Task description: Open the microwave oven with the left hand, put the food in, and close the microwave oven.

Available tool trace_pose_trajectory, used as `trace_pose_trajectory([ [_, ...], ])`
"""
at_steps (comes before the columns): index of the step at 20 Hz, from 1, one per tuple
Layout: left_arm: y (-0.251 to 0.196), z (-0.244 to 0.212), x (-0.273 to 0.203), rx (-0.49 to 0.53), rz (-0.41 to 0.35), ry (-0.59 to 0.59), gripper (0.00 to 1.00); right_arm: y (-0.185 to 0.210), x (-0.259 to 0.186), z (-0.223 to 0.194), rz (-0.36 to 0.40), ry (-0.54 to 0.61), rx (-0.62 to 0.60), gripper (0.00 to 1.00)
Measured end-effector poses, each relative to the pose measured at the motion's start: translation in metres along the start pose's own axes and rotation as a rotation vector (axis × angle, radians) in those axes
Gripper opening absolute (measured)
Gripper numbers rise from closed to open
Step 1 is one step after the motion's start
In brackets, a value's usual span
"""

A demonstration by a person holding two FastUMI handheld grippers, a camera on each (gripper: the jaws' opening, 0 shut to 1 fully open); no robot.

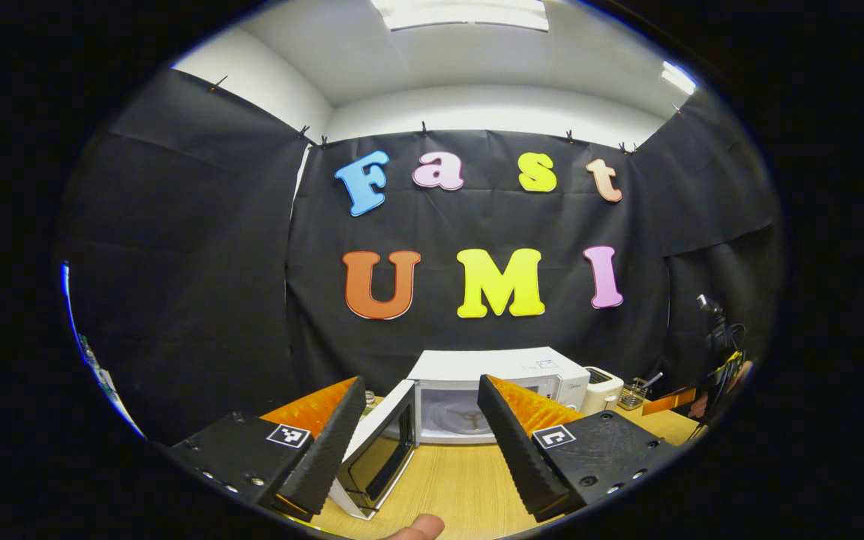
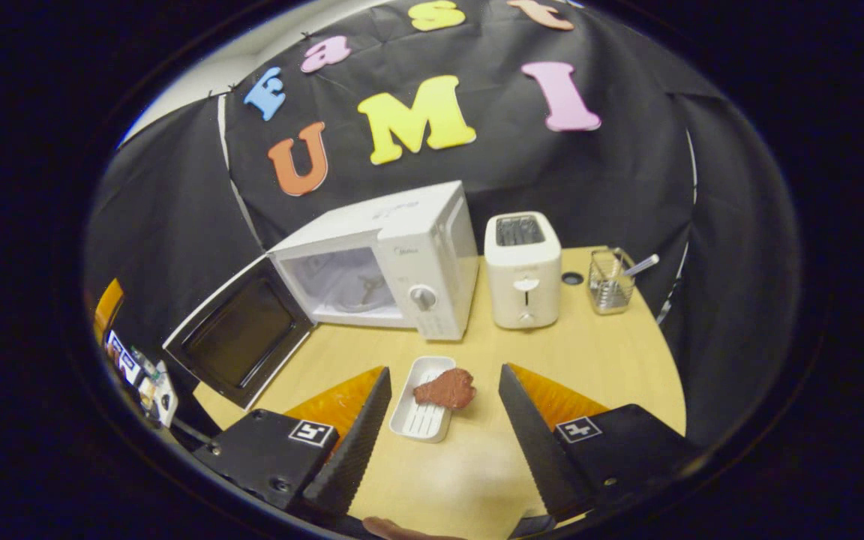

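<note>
Booth: black cloth walls close in a light wooden table (image 2: 597, 352), with a white ceiling and ceiling lights above in the left gripper view.
Left gripper (image 1: 421, 439): spread wide, nothing between its fingers; it hangs above the table facing the microwave oven, with the oven door's edge showing in the gap. A fingertip (image 1: 418, 528) shows at the bottom edge of that view.
Right gripper (image 2: 443, 427): spread wide, holding nothing; it hovers above the table, on the near side of the microwave oven, with the white tray showing between its fingers.
Microwave oven (image 2: 394, 259): white, standing at the back of the table against the cloth. Its cavity is bare apart from the turntable.
Door (image 2: 241, 337): swung fully open to the oven's left as seen from the right gripper view, dark window facing out.
Food (image 2: 445, 389): a reddish-brown piece lying on the far end of the tray and overhanging its right edge, in front of the oven and well outside it.
White tray (image 2: 421, 409): a ribbed oblong dish resting on the table just in front of the oven's control panel.
Toaster (image 2: 522, 270): white, just beside the oven on its right.
Wire holder (image 2: 610, 281): further right of the oven, beyond the toaster, with a utensil handle sticking out.
Small dark spot (image 2: 571, 278): on the table between toaster and wire holder; I cannot tell what it is.
</note>
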State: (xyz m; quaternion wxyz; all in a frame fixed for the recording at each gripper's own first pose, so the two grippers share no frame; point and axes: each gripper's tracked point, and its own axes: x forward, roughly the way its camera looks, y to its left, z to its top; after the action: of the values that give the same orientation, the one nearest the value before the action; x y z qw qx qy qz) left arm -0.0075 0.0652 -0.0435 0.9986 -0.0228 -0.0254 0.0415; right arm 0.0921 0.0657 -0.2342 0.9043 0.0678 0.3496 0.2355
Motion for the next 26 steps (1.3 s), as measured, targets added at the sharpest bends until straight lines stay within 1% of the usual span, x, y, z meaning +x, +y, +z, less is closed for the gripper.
trace_pose_trajectory([
  [1, -0.005, -0.002, 0.005, -0.007, -0.011, -0.001, 0.92, -0.004, 0.013, -0.004, 0.023, 0.046, 0.031, 0.79],
  [2, -0.010, -0.003, 0.011, -0.010, -0.020, 0.003, 0.92, -0.007, 0.026, -0.008, 0.045, 0.085, 0.053, 0.78],
  [3, -0.010, -0.005, 0.014, -0.007, -0.023, 0.008, 0.92, -0.010, 0.038, -0.013, 0.060, 0.122, 0.069, 0.87],
  [4, -0.011, -0.008, 0.018, 0.000, -0.021, 0.016, 0.92, -0.016, 0.049, -0.016, 0.064, 0.152, 0.087, 0.85],
  [5, -0.012, -0.012, 0.021, 0.009, -0.024, 0.024, 0.92, -0.022, 0.057, -0.020, 0.068, 0.178, 0.103, 0.69],
  [6, -0.015, -0.017, 0.024, 0.017, -0.032, 0.032, 0.92, -0.025, 0.064, -0.023, 0.078, 0.201, 0.120, 0.65],
  [7, -0.020, -0.025, 0.026, 0.020, -0.042, 0.045, 0.92, -0.027, 0.072, -0.028, 0.089, 0.221, 0.138, 0.58],
  [8, -0.023, -0.034, 0.029, 0.022, -0.053, 0.069, 0.92, -0.027, 0.079, -0.030, 0.105, 0.233, 0.160, 0.55],
  [9, -0.022, -0.042, 0.029, 0.023, -0.057, 0.091, 0.92, -0.024, 0.086, -0.037, 0.132, 0.258, 0.171, 0.47],
  [10, -0.023, -0.050, 0.030, 0.024, -0.054, 0.109, 0.92, -0.026, 0.090, -0.044, 0.144, 0.280, 0.169, 0.41],
  [11, -0.021, -0.055, 0.032, 0.025, -0.047, 0.123, 0.92, -0.024, 0.087, -0.040, 0.181, 0.280, 0.186, 0.19],
  [12, -0.021, -0.060, 0.032, 0.023, -0.046, 0.138, 0.92, -0.022, 0.090, -0.041, 0.209, 0.283, 0.190, 0.17],
  [13, -0.022, -0.065, 0.031, 0.022, -0.048, 0.151, 0.92, -0.022, 0.088, -0.040, 0.217, 0.279, 0.192, 0.12],
  [15, -0.020, -0.067, 0.031, 0.025, -0.048, 0.156, 0.92, -0.015, 0.078, -0.039, 0.227, 0.266, 0.177, 0.10],
  [16, -0.018, -0.068, 0.031, 0.028, -0.046, 0.153, 0.92, -0.013, 0.073, -0.040, 0.224, 0.256, 0.145, 0.10],
  [20, -0.013, -0.064, 0.022, 0.018, -0.048, 0.131, 0.92, -0.001, 0.048, -0.030, 0.177, 0.183, 0.010, 0.08],
  [22, -0.009, -0.063, 0.017, 0.002, -0.055, 0.123, 0.92, 0.004, 0.040, -0.023, 0.120, 0.132, -0.084, 0.08],
  [24, -0.008, -0.062, 0.012, -0.006, -0.064, 0.117, 0.92, 0.004, 0.031, -0.016, 0.028, 0.073, -0.181, 0.08],
  [25, -0.005, -0.062, 0.009, -0.006, -0.065, 0.114, 0.92, 0.009, 0.028, -0.014, -0.006, 0.043, -0.221, 0.07],
  [26, -0.002, -0.061, 0.005, -0.005, -0.065, 0.109, 0.92, 0.016, 0.025, -0.011, -0.024, 0.017, -0.248, 0.07],
])
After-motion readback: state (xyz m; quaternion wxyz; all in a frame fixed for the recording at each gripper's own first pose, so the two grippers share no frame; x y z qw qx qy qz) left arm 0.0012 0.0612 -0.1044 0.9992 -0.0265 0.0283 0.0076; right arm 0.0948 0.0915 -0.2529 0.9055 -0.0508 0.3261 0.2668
